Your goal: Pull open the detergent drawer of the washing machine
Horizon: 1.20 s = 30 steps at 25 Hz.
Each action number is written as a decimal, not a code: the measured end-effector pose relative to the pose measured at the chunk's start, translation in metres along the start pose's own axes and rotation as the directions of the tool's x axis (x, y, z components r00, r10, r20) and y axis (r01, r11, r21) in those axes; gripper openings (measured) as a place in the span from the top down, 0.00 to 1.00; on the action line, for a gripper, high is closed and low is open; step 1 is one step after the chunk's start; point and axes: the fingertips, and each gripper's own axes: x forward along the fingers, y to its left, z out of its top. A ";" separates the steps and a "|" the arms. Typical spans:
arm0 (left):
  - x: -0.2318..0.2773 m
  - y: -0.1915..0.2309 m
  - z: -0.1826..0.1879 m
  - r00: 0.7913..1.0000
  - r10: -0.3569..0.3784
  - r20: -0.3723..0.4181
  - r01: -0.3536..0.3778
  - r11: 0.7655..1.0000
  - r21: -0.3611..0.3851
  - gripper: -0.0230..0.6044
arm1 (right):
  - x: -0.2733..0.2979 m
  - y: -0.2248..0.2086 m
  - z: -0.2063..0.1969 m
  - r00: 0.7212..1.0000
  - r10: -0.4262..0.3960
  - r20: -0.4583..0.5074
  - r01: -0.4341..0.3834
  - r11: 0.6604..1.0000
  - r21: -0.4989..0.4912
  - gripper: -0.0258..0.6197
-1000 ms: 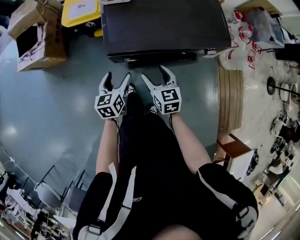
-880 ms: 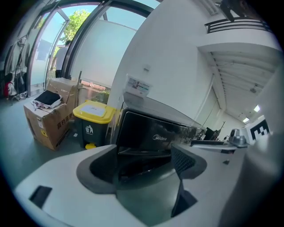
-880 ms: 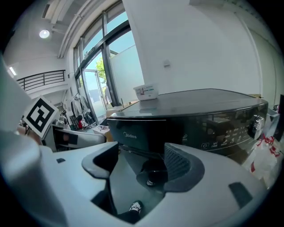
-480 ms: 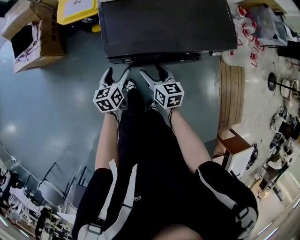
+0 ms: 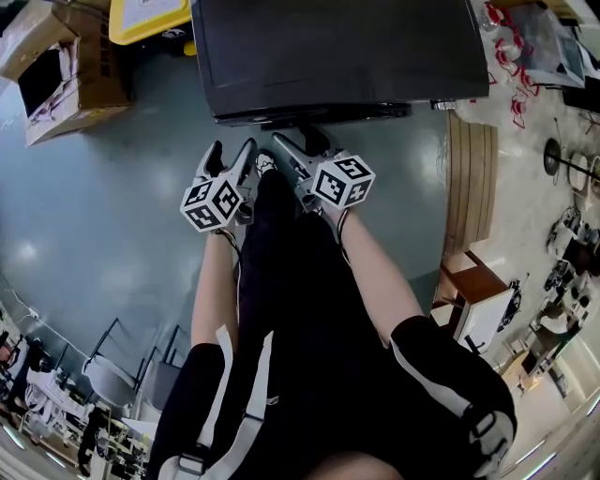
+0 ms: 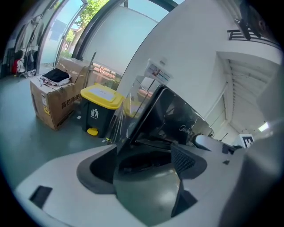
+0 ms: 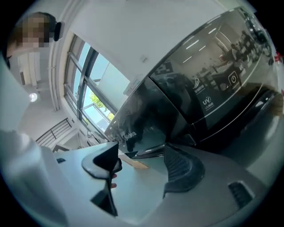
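The black washing machine [image 5: 328, 52] stands right ahead of me, seen from above; its front edge [image 5: 314, 114] is just past both grippers. My left gripper [image 5: 230, 157] is open and empty, a short way off the front. My right gripper [image 5: 302, 148] is open too, rolled onto its side, with its tips close under the front edge. The left gripper view looks between bare jaws [image 6: 142, 166] at the machine's dark glossy front [image 6: 171, 115]. In the right gripper view, empty jaws [image 7: 142, 164] face the dark control panel [image 7: 208, 95]. I cannot pick out the drawer's outline.
A yellow-lidded bin [image 5: 150, 19] and an open cardboard box [image 5: 56, 75] stand left of the machine on the grey floor. A wooden bench [image 5: 469, 187] and cluttered goods lie to the right. The person's legs fill the space below the grippers.
Both grippers have moved closer to the machine's front and lower. The right gripper has rolled onto its side. The jaws stay open.
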 end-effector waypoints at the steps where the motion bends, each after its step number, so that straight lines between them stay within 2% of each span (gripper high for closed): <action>1: -0.002 0.003 0.001 1.000 0.007 -0.001 -0.007 1.000 0.005 0.35 | 0.003 0.001 0.001 1.000 0.019 0.018 -0.020 0.999 0.025 0.44; 10: -0.015 0.014 0.001 1.000 0.018 -0.023 -0.017 0.999 0.036 0.35 | 0.018 -0.002 0.008 0.986 0.109 0.123 -0.125 0.983 0.137 0.45; 17: -0.011 0.012 -0.006 0.999 0.002 -0.035 0.000 0.999 0.052 0.35 | 0.021 -0.006 0.020 0.955 0.195 0.225 -0.243 0.947 0.209 0.51; 23: -0.016 0.019 -0.008 0.999 0.018 -0.028 -0.016 0.998 0.056 0.35 | 0.021 -0.005 0.017 0.955 0.192 0.226 -0.237 0.952 0.195 0.54; 30: -0.014 0.010 -0.001 1.000 0.004 -0.021 -0.002 0.996 0.086 0.35 | 0.012 0.001 0.019 0.949 0.205 0.238 -0.253 0.948 0.193 0.56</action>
